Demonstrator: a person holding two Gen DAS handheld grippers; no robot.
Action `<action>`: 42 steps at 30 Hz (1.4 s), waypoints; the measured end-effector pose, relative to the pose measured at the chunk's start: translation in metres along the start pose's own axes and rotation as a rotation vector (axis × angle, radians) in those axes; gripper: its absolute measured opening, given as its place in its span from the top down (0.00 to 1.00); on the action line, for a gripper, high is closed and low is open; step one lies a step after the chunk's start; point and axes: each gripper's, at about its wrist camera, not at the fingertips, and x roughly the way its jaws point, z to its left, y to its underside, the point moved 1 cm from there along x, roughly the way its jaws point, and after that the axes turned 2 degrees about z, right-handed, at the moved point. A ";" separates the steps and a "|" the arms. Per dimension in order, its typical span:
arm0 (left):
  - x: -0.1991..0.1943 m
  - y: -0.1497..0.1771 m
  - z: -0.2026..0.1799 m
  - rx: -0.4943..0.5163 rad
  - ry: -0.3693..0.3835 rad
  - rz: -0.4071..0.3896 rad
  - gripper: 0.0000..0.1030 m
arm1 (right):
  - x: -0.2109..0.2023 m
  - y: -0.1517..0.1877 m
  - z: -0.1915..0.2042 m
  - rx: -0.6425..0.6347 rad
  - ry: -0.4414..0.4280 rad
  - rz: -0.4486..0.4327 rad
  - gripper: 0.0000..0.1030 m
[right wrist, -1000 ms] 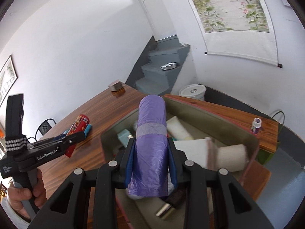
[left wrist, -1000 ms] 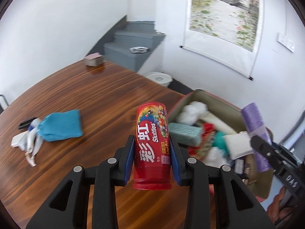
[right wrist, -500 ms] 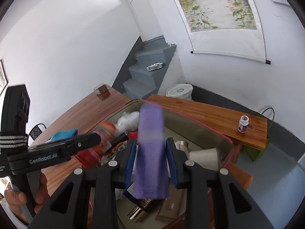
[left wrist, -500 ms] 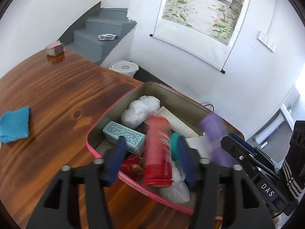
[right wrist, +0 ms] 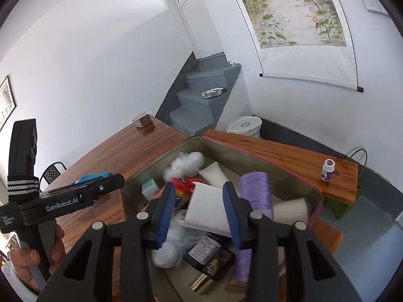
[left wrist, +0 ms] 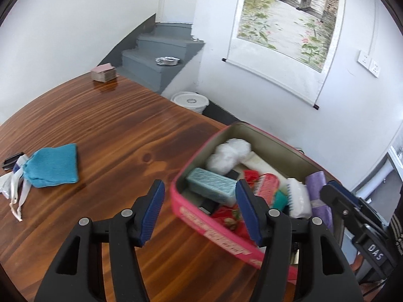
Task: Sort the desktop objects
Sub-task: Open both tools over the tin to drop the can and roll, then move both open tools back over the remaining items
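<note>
A pink box [left wrist: 221, 236] with a grey lining stands at the table's right edge, full of items. The red Skittles tube [left wrist: 268, 185] lies inside it beside a teal block [left wrist: 211, 186]. The purple roll [right wrist: 255, 193] lies inside at the right, also in the left wrist view [left wrist: 317, 196]. My left gripper [left wrist: 199, 209] is open and empty over the box's near-left corner. My right gripper [right wrist: 199, 214] is open and empty above the box [right wrist: 317, 201], over a white pad [right wrist: 209, 207]. A blue pouch [left wrist: 54, 166] lies on the table at left.
White strips [left wrist: 15, 193] and a dark object [left wrist: 11, 161] lie by the pouch. A small pink-topped box [left wrist: 103, 73] sits at the table's far edge. A small bottle [right wrist: 328, 169] stands on a wooden bench. A white bucket [left wrist: 190, 100] is on the floor.
Both grippers opened. The left let go of the Skittles tube and the right let go of the purple roll; both now lie in the box. The left gripper drew back.
</note>
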 end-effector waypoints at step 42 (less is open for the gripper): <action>-0.009 0.023 0.322 -0.267 -0.497 0.022 0.40 | 0.094 0.055 0.199 -0.281 -0.321 0.227 0.19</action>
